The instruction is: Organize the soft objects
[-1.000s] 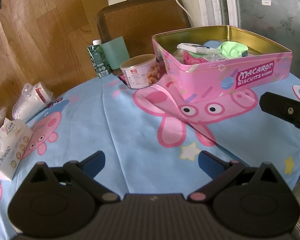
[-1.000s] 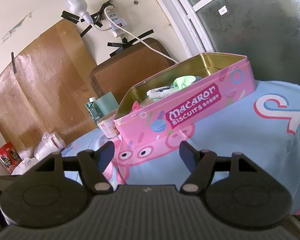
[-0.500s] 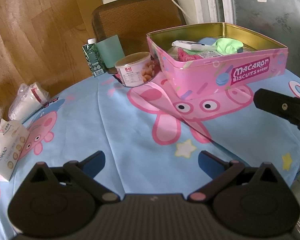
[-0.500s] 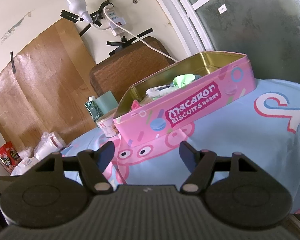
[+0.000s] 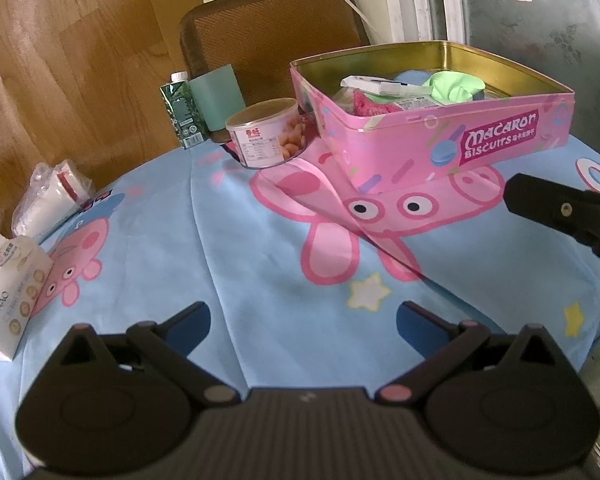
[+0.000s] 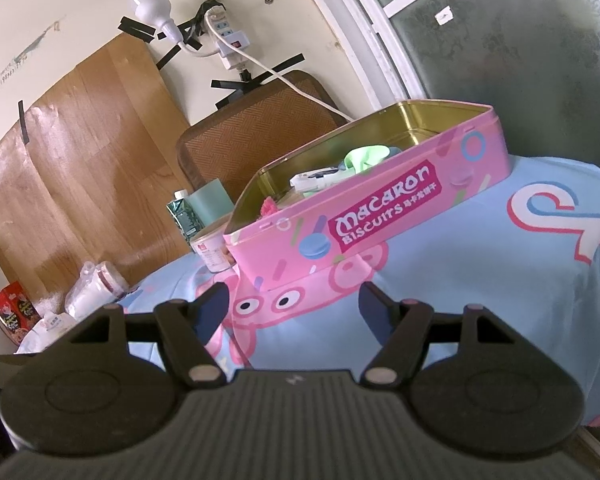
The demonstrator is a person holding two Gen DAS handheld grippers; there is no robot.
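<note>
At the far right of the table sits the pink biscuit tin (image 5: 440,140), lid off, with a green soft thing (image 5: 456,87), a pink knitted piece (image 5: 370,104) and a white packet (image 5: 384,85) already inside. Both the left gripper (image 5: 302,320) and the right gripper (image 6: 294,304) hover low over the blue cloth (image 5: 260,248), fingers spread wide and holding nothing. Any next pick looks best made from above the rim, lifting clear of the tin's wall. Just left of the tin stands a snack tub (image 5: 266,134), then a green carton (image 5: 182,114); tissue packs (image 5: 10,296) lie at the near left, well apart.
</note>
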